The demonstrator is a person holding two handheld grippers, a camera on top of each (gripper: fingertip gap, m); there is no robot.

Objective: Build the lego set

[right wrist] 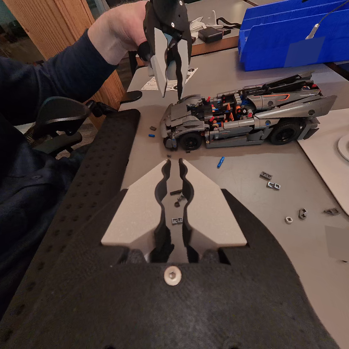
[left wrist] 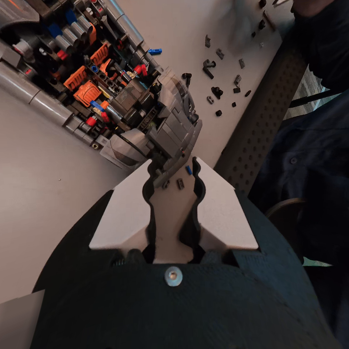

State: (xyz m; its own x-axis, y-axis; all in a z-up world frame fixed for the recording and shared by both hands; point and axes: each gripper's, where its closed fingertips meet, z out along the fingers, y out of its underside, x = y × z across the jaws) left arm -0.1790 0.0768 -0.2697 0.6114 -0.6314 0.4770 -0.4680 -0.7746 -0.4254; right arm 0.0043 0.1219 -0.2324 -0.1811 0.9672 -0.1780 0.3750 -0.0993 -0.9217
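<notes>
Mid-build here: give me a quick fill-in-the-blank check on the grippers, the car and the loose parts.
1. The left gripper hangs over the ____ end of the lego car.
2. The right gripper holds ____.
3. The loose pin lying in front of the car is ____ in colour.
4. The storage bins behind the car are ____.

Missing words: front; nothing; blue; blue

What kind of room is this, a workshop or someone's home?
Probably a workroom or lab rather than a home: a grey table carries a part-built lego car, blue storage bins are stacked behind, and an office chair stands alongside.
</notes>
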